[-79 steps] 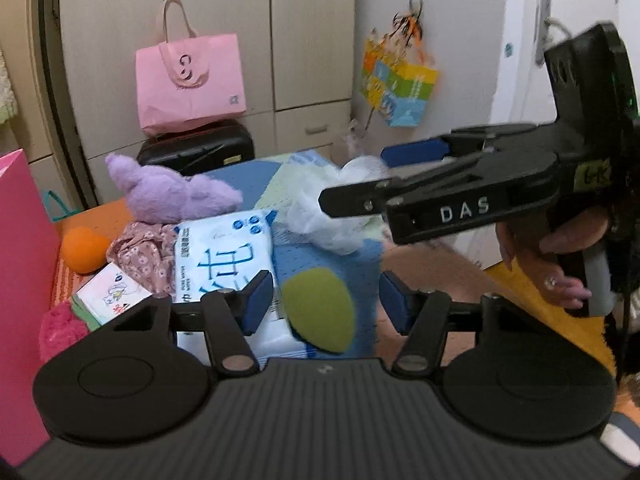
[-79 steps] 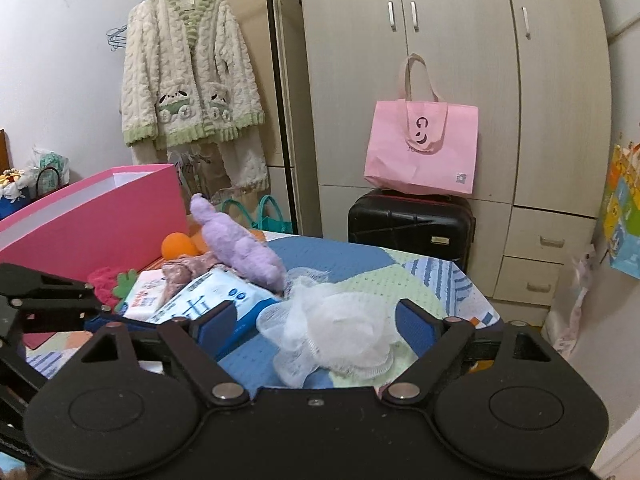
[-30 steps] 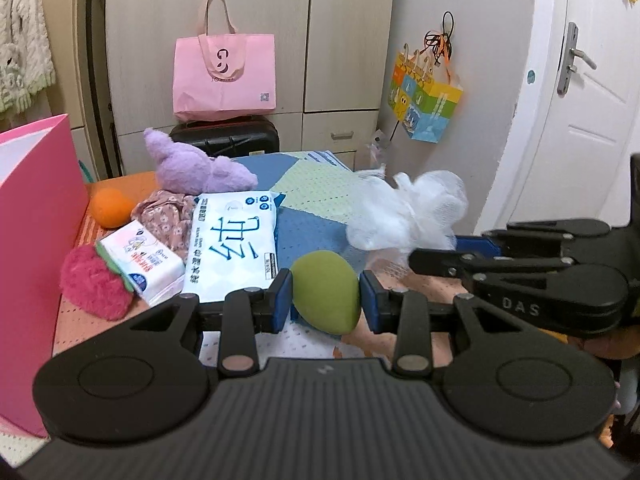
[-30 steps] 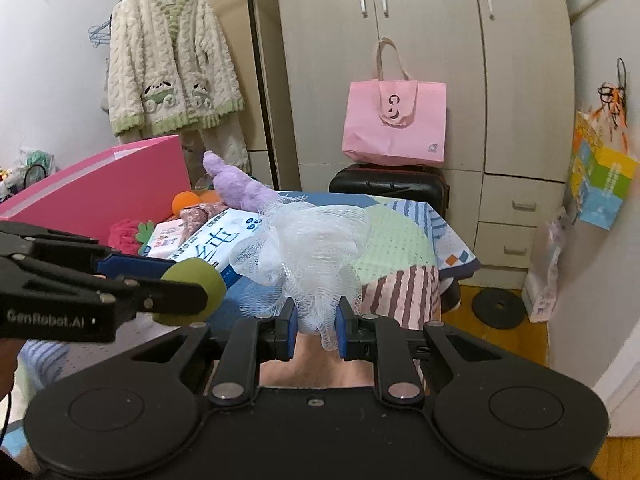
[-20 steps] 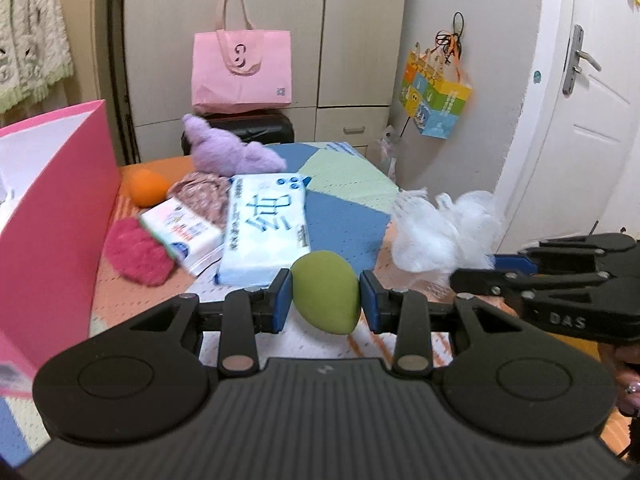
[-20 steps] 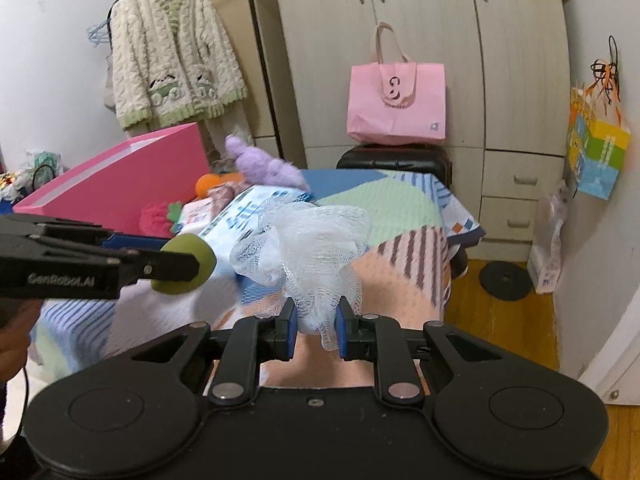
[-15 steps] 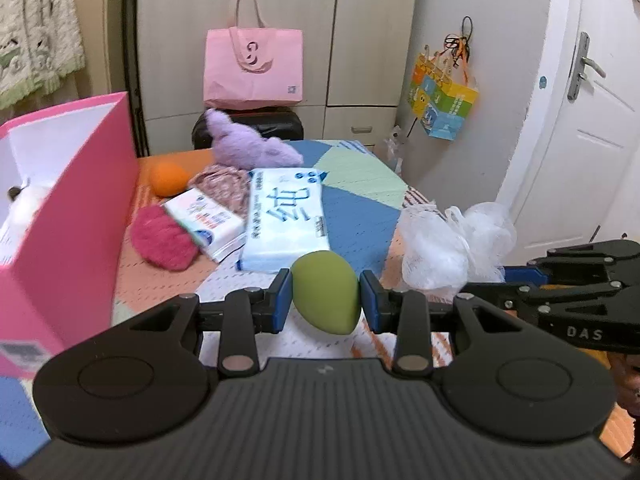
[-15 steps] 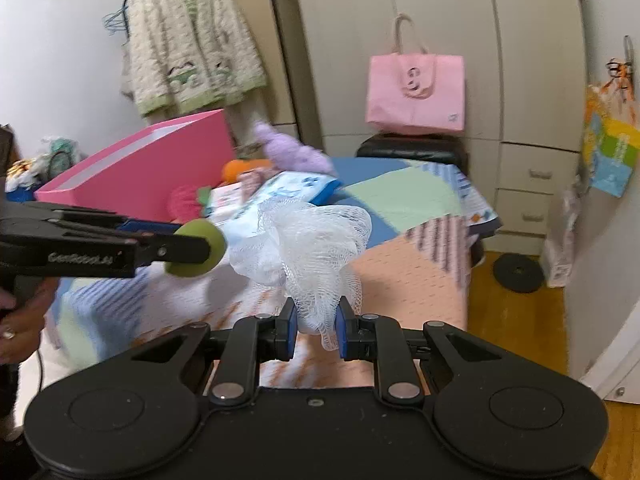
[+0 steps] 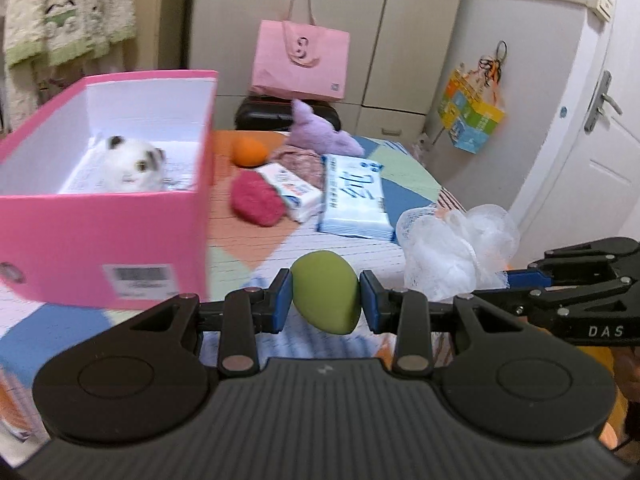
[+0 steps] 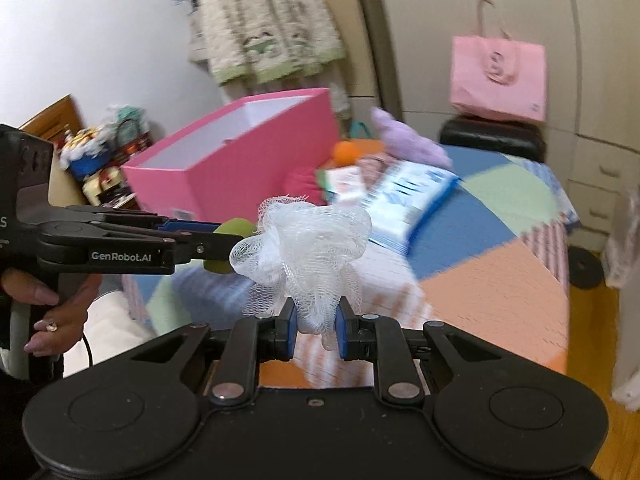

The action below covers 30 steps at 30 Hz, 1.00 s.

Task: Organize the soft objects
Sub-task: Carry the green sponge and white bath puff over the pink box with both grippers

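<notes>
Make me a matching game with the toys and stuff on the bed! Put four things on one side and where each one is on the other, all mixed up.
Things:
1. green egg-shaped sponge
2. white mesh puff
3. white plush toy
4. orange ball

Places:
A. inside the pink box
B. lying on the bed cover, beyond the box
C. pinched in the left gripper
D. pinched in the right gripper

Pairs: 1-C, 2-D, 3-A, 4-B
</notes>
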Each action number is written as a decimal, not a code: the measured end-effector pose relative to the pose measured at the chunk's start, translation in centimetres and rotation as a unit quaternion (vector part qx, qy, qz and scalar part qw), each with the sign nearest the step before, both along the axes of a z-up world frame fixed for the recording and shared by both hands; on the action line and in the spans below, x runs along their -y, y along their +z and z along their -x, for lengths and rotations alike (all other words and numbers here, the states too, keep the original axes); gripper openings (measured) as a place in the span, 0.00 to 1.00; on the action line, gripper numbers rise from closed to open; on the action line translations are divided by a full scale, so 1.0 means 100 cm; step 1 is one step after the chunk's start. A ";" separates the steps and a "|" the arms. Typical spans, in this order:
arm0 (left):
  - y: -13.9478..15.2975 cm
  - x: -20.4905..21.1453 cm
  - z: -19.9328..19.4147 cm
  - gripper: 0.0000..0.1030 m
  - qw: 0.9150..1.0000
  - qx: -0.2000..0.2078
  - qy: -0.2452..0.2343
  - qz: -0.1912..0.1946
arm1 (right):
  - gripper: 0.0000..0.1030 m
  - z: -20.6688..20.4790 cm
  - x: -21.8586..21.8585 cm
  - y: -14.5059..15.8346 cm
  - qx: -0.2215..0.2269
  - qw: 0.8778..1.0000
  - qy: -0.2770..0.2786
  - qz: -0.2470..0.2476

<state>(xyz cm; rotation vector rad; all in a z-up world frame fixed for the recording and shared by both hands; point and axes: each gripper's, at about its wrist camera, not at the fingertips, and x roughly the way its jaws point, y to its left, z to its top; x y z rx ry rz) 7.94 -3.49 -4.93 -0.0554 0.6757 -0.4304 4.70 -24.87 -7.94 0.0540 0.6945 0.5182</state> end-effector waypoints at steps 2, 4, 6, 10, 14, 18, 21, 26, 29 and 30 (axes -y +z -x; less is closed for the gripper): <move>0.008 -0.015 0.006 0.34 1.000 0.000 0.005 0.005 | 0.21 -0.002 -0.013 0.007 -0.002 1.000 0.017 -0.002; 0.019 -0.031 0.011 0.34 1.000 0.007 0.010 0.007 | 0.21 -0.004 -0.022 0.014 -0.006 0.999 0.033 -0.006; 0.031 -0.043 0.015 0.34 1.000 0.019 0.015 0.004 | 0.21 -0.005 -0.033 0.022 -0.005 0.999 0.047 -0.004; 0.055 -0.065 0.017 0.34 0.998 0.047 0.028 -0.006 | 0.22 -0.009 -0.055 0.040 0.004 0.997 0.076 0.000; 0.075 -0.081 0.010 0.34 0.997 0.065 0.033 -0.015 | 0.21 -0.015 -0.082 0.062 0.029 0.994 0.100 0.013; 0.093 -0.099 0.001 0.34 0.994 0.093 0.048 -0.026 | 0.21 -0.030 -0.108 0.082 0.050 0.991 0.121 0.025; 0.104 -0.108 -0.009 0.34 0.993 0.106 0.053 -0.031 | 0.22 -0.045 -0.126 0.095 0.064 0.989 0.133 0.029; 0.112 -0.121 -0.038 0.34 0.992 0.103 0.062 -0.043 | 0.22 -0.080 -0.154 0.108 0.061 0.986 0.149 0.035; 0.111 -0.125 -0.056 0.34 0.989 0.106 0.070 -0.071 | 0.22 -0.105 -0.172 0.105 0.046 0.985 0.156 0.053; 0.111 -0.126 -0.065 0.34 0.989 0.102 0.071 -0.076 | 0.22 -0.113 -0.176 0.103 0.040 0.985 0.157 0.061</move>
